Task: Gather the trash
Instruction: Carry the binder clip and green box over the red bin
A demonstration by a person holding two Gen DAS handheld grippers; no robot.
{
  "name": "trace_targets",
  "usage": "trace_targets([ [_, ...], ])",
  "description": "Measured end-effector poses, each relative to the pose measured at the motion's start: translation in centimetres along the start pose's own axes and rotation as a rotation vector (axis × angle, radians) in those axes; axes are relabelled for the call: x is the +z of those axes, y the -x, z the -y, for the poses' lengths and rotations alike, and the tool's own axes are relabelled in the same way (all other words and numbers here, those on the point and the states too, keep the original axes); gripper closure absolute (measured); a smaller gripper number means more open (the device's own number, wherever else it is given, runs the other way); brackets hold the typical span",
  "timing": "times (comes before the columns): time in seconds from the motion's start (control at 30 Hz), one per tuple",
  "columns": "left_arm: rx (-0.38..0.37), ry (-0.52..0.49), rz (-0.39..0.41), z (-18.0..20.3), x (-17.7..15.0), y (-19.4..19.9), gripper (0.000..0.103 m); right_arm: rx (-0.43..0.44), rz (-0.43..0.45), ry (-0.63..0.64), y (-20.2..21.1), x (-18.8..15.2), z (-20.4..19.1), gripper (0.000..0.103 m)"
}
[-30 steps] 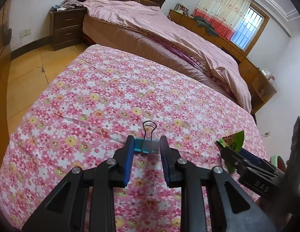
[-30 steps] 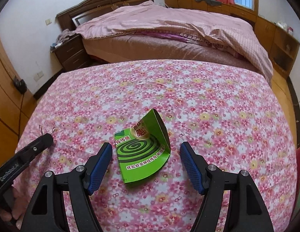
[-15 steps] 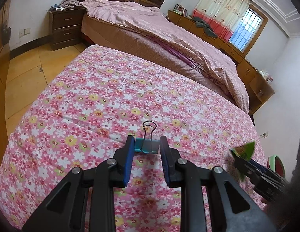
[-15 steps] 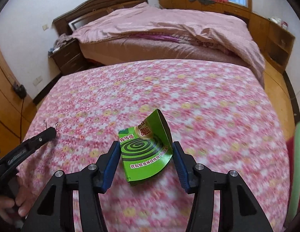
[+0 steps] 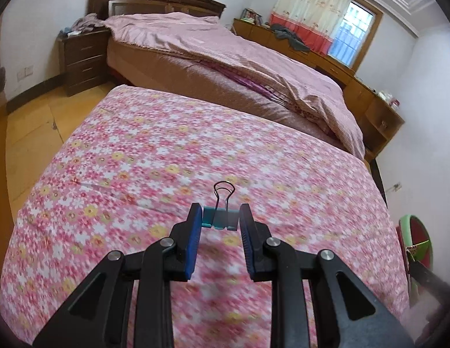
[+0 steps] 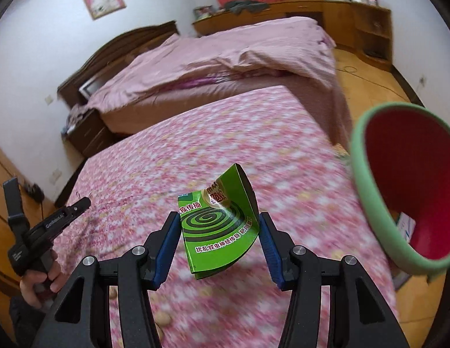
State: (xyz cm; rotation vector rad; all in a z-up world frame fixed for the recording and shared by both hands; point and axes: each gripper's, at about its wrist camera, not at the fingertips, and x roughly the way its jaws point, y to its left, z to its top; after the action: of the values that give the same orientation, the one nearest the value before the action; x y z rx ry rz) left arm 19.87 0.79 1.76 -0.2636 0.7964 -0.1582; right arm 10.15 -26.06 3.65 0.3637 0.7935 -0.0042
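The right hand-held gripper [image 6: 219,232], having just closed on the green mosquito-coil box [image 6: 217,223], has carried it off the table toward the red bin [image 6: 410,191] to its right.

Ahead of me the flowered bench [image 5: 172,156] lies bare and flat, so I have open room to sweep across it in any direction. On my right the red bin with the green rim [image 6: 367,179] stands close off the bench edge, its mouth tilted toward me and unblocked. The left hand-held gripper [image 6: 87,202] juts in low at the left. Behind the bench the bed [image 5: 254,87] closes off the far side.
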Motion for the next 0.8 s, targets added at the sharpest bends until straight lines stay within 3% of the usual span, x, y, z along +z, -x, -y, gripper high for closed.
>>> trace_targets([
  [0.47,-0.121,-0.1,-0.006,8.2,-3.9,6.2,0.077,0.025,0.058,-0.134,5.4,-2.6,5.6,0.047],
  [0.8,-0.214,-0.158,-0.036,13.4,-5.1,7.6,0.077,0.014,0.113,-0.204,8.2,-2.7,9.4,0.047],
])
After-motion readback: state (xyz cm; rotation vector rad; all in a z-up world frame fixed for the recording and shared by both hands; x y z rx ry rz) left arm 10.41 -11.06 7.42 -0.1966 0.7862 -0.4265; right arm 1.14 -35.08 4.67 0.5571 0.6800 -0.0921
